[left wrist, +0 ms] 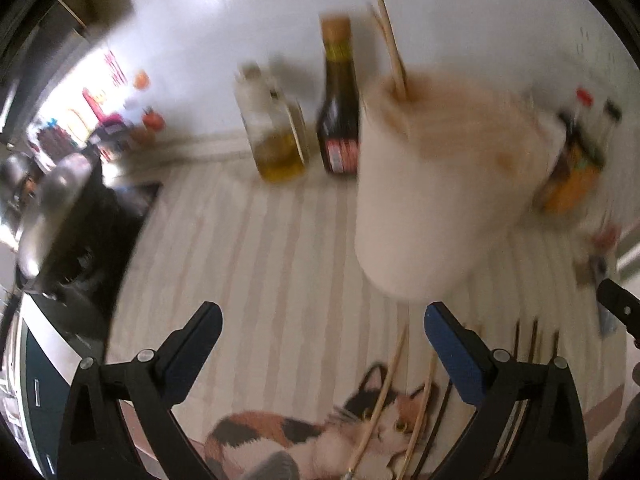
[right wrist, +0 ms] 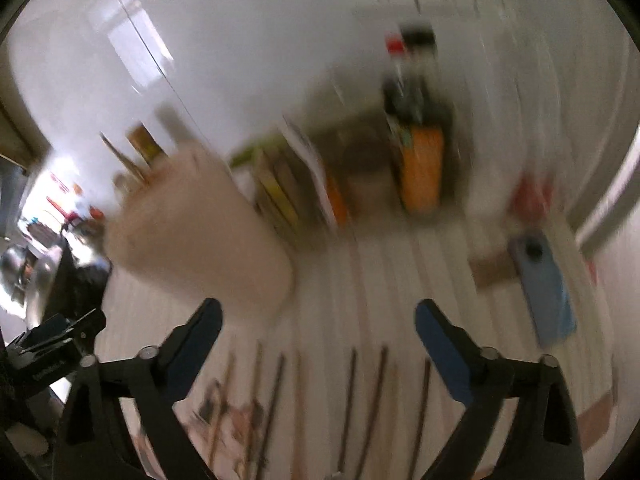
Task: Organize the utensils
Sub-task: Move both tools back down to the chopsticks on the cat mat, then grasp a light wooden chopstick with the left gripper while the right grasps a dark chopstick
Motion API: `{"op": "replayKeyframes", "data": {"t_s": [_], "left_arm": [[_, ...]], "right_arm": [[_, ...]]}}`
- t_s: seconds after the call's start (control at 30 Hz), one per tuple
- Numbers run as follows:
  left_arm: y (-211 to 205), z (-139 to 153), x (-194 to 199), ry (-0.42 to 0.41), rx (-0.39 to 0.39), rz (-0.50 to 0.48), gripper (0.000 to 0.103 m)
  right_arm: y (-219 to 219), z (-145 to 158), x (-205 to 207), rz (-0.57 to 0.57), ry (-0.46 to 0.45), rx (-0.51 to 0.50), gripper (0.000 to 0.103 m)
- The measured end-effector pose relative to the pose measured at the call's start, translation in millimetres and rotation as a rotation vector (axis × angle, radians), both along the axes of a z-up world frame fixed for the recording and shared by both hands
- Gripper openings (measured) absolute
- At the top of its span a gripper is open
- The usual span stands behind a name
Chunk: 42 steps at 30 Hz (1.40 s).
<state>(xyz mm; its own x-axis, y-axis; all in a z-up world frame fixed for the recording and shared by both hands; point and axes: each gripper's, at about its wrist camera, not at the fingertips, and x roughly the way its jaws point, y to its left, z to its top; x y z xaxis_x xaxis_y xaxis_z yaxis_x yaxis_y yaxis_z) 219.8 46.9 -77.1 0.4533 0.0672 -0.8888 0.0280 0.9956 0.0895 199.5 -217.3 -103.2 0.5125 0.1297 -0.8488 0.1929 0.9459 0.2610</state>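
- Left gripper (left wrist: 322, 312), lower centre of the left wrist view: jaws spread wide, nothing between them, angled down at the striped mat (left wrist: 248, 248).
- Right gripper (right wrist: 318, 310), lower centre of the right wrist view: jaws likewise wide and empty; the picture is heavily blurred.
- Striped mat: pale cloth with a calico cat print (left wrist: 320, 432) at the bottom of the frame, meeting a white wall (left wrist: 200, 40) above.
- Utensil holder (left wrist: 436, 200), right of centre: a pale cylinder standing on the mat, with light chopsticks (left wrist: 394, 52) upright inside.
- Loose chopsticks (left wrist: 384, 396), bottom centre: pale sticks lying on the cat print, darker ones (right wrist: 352, 400) just beside them.
- Dark sauce bottle (left wrist: 338, 120) and oil bottle (left wrist: 276, 136), upper centre, against the wall.
- Blue phone (right wrist: 544, 288), right edge, flat on the mat.
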Motion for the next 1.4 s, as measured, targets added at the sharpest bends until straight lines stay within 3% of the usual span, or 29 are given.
{"op": "replayKeyframes", "data": {"t_s": [0.13, 0.3, 0.4, 0.57, 0.7, 0.77, 0.87, 0.9, 1.23, 1.4], "left_arm": [[-7.7, -35.5, -7.5, 0.086, 0.012, -0.035, 0.103], [-19.0, -78.3, -10.9, 0.213, -0.006, -0.08, 0.098], [-25.9, -100.5, -12.5, 0.28, -0.007, -0.113, 0.078], [-33.7, -126.1, -18.2, 0.338, -0.001, -0.154, 0.046], [-36.9, -131.8, -21.9, 0.336, 0.003, -0.17, 0.032], [-36.8, -131.9, -21.7, 0.338, -0.01, -0.17, 0.016], [-30.0, -133.2, -19.2, 0.34, -0.017, -0.144, 0.006], [-26.8, -132.7, -16.1, 0.339, -0.02, -0.131, 0.005], [19.3, -129.9, 10.9, 0.362, -0.141, 0.029, 0.005], [42.0, -130.7, 17.9, 0.371, -0.157, 0.017, 0.007]], "right_arm": [[-0.4, -48.9, -10.8, 0.007, 0.151, 0.035, 0.062], [5.0, -97.1, -18.9, 0.028, 0.289, 0.085, 0.041], [9.1, -115.3, -22.9, 0.037, 0.331, 0.106, 0.036], [16.3, -129.1, -22.0, 0.049, 0.373, 0.095, 0.035], [24.6, -140.3, -19.1, 0.072, 0.406, 0.049, 0.035], [29.6, -146.2, -17.1, 0.085, 0.425, 0.019, 0.029], [39.3, -146.8, -15.7, 0.101, 0.425, -0.058, 0.012], [40.9, -147.6, -15.0, 0.097, 0.432, -0.068, 0.006], [64.8, -146.5, -2.9, 0.133, 0.439, -0.002, 0.005], [65.1, -147.3, 4.2, 0.152, 0.473, 0.048, 0.005]]}}
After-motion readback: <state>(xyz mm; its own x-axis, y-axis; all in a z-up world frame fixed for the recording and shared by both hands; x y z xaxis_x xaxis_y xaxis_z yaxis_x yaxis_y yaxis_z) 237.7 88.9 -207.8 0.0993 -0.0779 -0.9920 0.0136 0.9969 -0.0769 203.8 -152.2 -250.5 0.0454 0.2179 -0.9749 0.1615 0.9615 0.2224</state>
